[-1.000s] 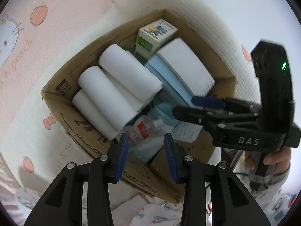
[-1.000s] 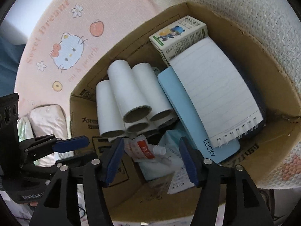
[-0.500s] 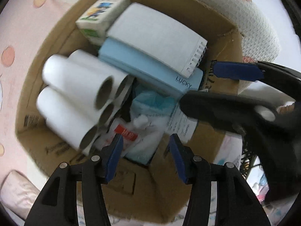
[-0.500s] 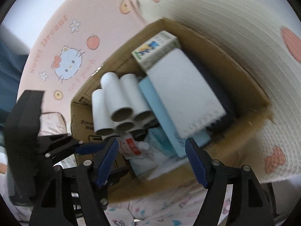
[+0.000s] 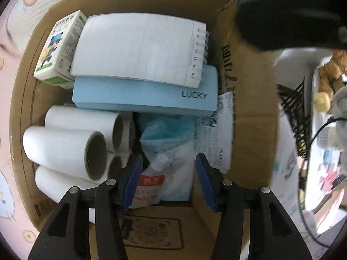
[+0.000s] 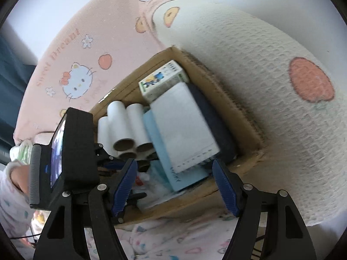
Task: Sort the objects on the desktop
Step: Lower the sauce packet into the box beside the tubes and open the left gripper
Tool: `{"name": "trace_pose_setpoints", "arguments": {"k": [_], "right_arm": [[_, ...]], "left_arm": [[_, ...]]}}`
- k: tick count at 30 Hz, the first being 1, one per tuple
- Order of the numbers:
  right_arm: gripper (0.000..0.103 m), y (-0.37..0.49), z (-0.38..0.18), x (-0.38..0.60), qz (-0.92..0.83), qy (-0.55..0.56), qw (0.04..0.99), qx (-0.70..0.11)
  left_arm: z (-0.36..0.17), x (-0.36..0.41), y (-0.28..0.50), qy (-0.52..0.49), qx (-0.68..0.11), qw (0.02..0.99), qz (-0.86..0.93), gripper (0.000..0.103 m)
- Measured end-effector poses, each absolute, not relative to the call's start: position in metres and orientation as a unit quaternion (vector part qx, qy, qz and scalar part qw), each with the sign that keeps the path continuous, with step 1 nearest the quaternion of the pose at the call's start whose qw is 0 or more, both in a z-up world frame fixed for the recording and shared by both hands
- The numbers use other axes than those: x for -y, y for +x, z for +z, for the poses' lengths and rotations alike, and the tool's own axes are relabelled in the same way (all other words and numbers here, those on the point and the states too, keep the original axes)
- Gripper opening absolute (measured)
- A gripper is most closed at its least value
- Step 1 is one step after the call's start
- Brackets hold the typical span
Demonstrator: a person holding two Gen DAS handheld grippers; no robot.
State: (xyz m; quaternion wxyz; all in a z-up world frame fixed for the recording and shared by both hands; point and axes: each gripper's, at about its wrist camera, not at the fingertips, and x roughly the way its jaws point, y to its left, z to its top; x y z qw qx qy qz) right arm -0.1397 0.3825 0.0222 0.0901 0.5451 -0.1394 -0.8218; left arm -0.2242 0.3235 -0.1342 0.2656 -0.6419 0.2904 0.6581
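We look down w/ the left gripper (image 5: 168, 178) into an open cardboard box (image 5: 249, 99) packed nearly wall to wall; the only loose room is a narrow strip along its 3 o'clock wall, where a printed paper slip (image 5: 219, 130) stands. Left jaws are wide apart, gripping nothing. Between them, just below the tips, lies a white pouch w/ red label (image 5: 151, 181), its cap pointing to 12. White rolls (image 5: 65, 145) sit at 9 o'clock, a blue LUCKY case (image 5: 143, 96) at 12, a spiral notepad (image 5: 138, 47) on top of it, a small carton (image 5: 59, 47) at 11. Right gripper (image 6: 174, 186) hangs above the box's near edge; its jaws are closing a little but are wide apart, nothing between them. Box contents lie beyond its tips toward 12. A pink cartoon blanket (image 6: 71, 49) surrounds the box.
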Motion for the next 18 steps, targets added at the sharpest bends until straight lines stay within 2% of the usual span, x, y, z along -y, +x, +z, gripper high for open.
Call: {"name": "trace_pose_setpoints", "arguments": {"k": [4,6,8,10,15,18], "right_arm": [[0.07,-0.136,0.031,-0.4,-0.822,0.528,0.118,0.177],[0.07,-0.133,0.038,-0.412,-0.828,0.516,0.108,0.192],[0.071,-0.133,0.041,-0.418,-0.83,0.514,0.096,0.193],[0.071,-0.135,0.038,-0.416,-0.827,0.522,0.1,0.185],[0.071,-0.136,0.024,-0.401,-0.817,0.541,0.112,0.165],[0.071,-0.133,0.023,-0.395,-0.817,0.541,0.117,0.163]], "left_arm": [[-0.151,-0.324,-0.224,-0.655,-0.32,0.261,0.633,0.052],[-0.161,-0.326,-0.22,-0.655,-0.35,0.254,0.62,0.045],[-0.168,-0.329,-0.215,-0.65,-0.376,0.26,0.607,0.03],[-0.173,-0.331,-0.214,-0.643,-0.394,0.253,0.606,0.023],[-0.177,-0.332,-0.217,-0.647,-0.394,0.245,0.605,0.022],[-0.165,-0.328,-0.22,-0.668,-0.341,0.264,0.606,0.021]]}}
